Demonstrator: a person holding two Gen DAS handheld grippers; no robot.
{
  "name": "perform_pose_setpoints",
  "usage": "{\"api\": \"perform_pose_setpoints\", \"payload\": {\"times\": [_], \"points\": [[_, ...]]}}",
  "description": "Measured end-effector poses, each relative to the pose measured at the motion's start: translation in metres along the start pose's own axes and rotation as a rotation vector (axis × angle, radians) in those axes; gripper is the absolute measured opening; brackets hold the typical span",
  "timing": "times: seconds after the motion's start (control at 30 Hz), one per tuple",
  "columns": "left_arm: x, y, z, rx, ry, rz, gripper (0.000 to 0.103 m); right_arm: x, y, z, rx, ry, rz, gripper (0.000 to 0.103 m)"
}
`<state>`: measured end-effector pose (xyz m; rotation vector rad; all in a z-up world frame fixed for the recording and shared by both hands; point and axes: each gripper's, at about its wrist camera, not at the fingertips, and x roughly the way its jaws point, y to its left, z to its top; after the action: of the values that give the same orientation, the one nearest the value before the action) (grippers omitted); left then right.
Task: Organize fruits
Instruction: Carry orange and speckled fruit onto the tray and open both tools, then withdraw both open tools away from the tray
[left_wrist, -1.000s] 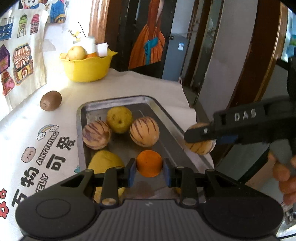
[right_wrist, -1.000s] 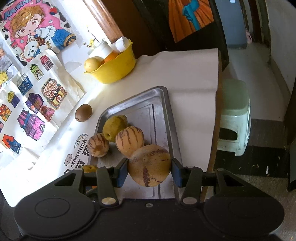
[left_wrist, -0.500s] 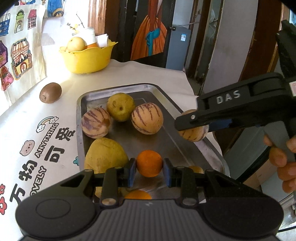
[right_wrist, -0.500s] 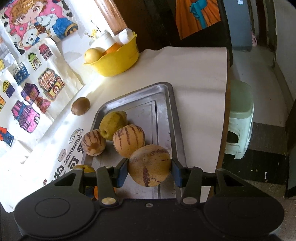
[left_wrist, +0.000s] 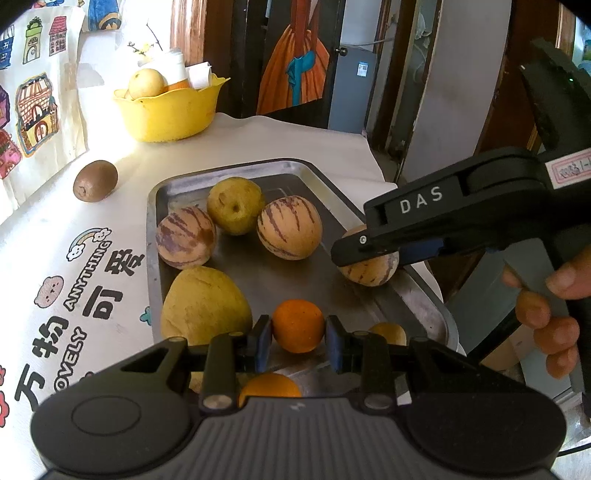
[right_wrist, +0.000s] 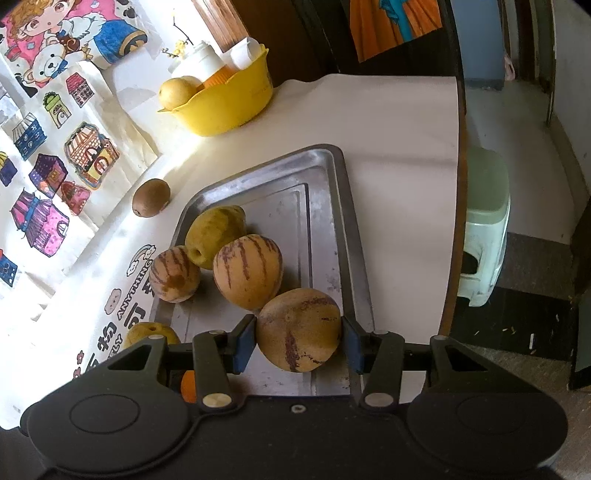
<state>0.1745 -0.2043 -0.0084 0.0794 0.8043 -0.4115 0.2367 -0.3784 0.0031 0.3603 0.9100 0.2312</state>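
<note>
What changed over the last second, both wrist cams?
Both grippers rose and drew back along the metal tray, each keeping its fruit: left gripper still clamps the orange, right gripper the striped melon. More near-end fruit came into view. Tray fruit, kiwi and yellow bowl stayed put.

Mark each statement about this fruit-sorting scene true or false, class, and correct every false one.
1. The left gripper holds an orange. True.
2. The right gripper is empty. False: it grips a striped melon.
3. The kiwi lies inside the metal tray. False: it lies on the tablecloth beside the tray.
4. The yellow bowl stands beyond the tray. True.
5. Two striped melons lie in the tray near a green-yellow pear. True.
</note>
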Motion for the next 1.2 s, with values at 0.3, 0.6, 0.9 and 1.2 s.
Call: {"api": "perform_pose_setpoints", "payload": {"times": [0.3, 0.6, 0.9, 1.2], "points": [[0.001, 0.000, 0.001, 0.009, 0.018, 0.002, 0.036, -0.001, -0.001, -0.001, 0.014, 0.010, 0.016, 0.054], [-0.006, 0.000, 0.001, -0.001, 0.027, -0.006, 0.050, -0.021, 0.001, 0.003, 0.005, -0.022, 0.027, 0.055], [-0.034, -0.005, 0.001, 0.013, -0.027, 0.000, 0.069, -0.051, 0.003, 0.000, -0.009, -0.073, 0.041, 0.071], [-0.075, 0.006, -0.002, -0.012, -0.099, 0.046, 0.095, -0.088, 0.015, -0.007, -0.064, -0.132, 0.041, 0.091]]}}
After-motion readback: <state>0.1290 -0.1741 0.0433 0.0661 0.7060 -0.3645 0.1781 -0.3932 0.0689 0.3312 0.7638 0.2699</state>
